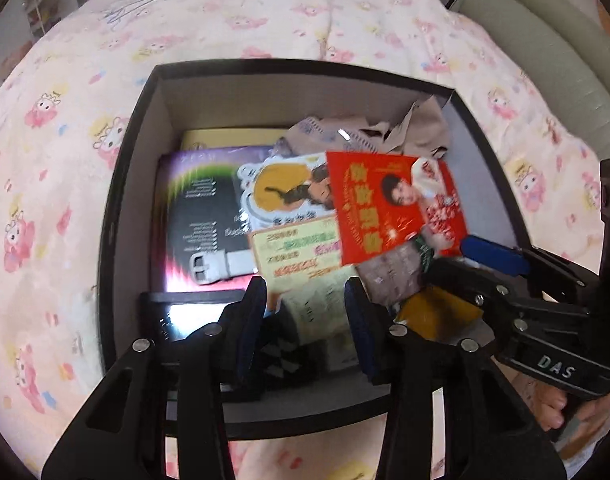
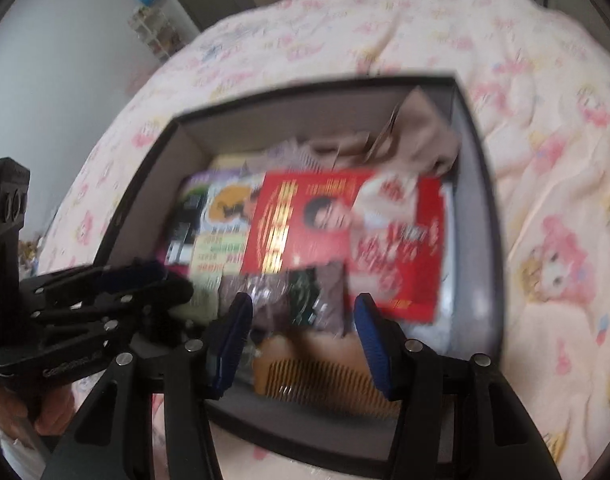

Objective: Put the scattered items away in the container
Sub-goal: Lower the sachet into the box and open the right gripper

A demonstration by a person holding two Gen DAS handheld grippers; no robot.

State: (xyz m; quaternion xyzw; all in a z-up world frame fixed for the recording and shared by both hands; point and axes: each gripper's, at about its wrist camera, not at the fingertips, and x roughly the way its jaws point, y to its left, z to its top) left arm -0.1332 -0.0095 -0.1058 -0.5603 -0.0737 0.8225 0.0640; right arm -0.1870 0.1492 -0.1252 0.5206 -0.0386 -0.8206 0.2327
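A bed with a pink cartoon-print quilt (image 1: 265, 12) fills the background, and on it stands your dark open box (image 1: 121, 184), the container for the task. Inside it you have a purple-and-black booklet (image 1: 193, 200) lying flat at the left, with a grey watch strap (image 1: 221, 264) resting on it, a round-edged picture card (image 1: 281, 188) beside that, and a yellow-green printed leaflet (image 1: 301, 256) nearer you. A red packet (image 1: 389, 208) with a printed portrait lies tilted on top of the pile, and crumpled beige cloth (image 1: 409, 128) sits in the far right corner. In the right wrist view a wooden comb (image 2: 325, 380) lies at the near wall, just beneath your fingers. Your left hand-held gripper (image 1: 305, 320) hangs over the near left part of the box, its jaws part open with nothing clamped between the blue pads. Your right hand-held gripper (image 2: 303, 340) points down over the near right part, jaws a little wider and likewise empty; the right wrist view is blurred. Each hand-held gripper shows at the edge of the other's view, close alongside.
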